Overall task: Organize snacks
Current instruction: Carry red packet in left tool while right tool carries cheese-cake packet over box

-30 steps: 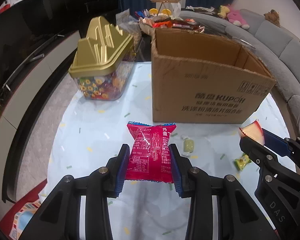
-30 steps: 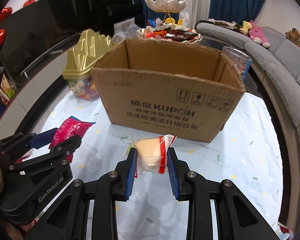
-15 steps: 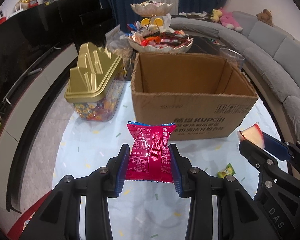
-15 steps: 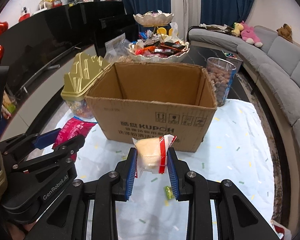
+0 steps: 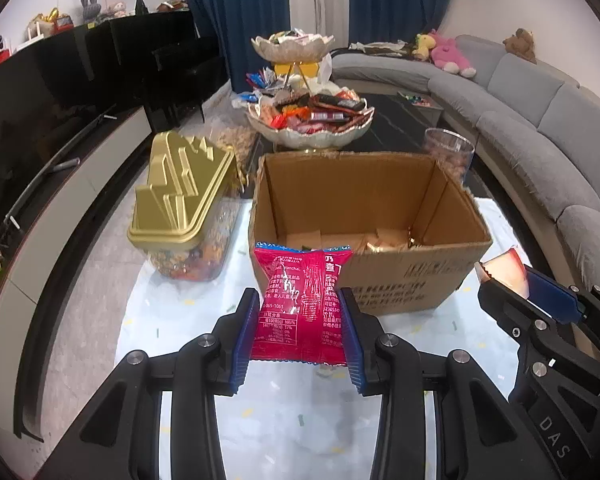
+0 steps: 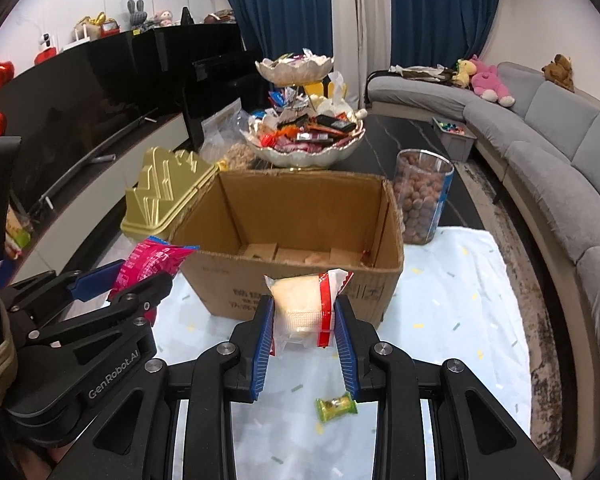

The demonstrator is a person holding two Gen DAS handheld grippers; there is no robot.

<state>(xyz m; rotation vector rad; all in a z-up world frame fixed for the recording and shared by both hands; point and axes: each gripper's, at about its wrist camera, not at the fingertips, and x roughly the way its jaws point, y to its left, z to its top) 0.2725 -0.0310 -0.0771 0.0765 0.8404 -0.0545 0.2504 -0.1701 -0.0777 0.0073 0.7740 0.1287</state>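
My left gripper point(image 5: 298, 336) is shut on a red snack packet point(image 5: 300, 304) and holds it above the table, just in front of the open cardboard box point(image 5: 404, 284). My right gripper point(image 6: 303, 340) is shut on a white pastry in a clear wrapper with a red stripe point(image 6: 302, 304), also raised in front of the box point(image 6: 300, 280). The box floor shows a few small items. In the right wrist view the left gripper point(image 6: 100, 296) with its red packet point(image 6: 148, 262) is at the left. A green candy point(image 6: 336, 408) lies on the tablecloth below the right gripper.
A clear candy jar with a gold lid point(image 5: 184, 204) stands left of the box. A tiered dish of snacks point(image 5: 308, 116) stands behind it. A clear canister of brown balls point(image 6: 422, 196) is at the box's right rear. A grey sofa point(image 6: 540, 152) curves along the right.
Both grippers have risen with their snacks, so the views look down into the box and its floor shows. The grips have not changed.
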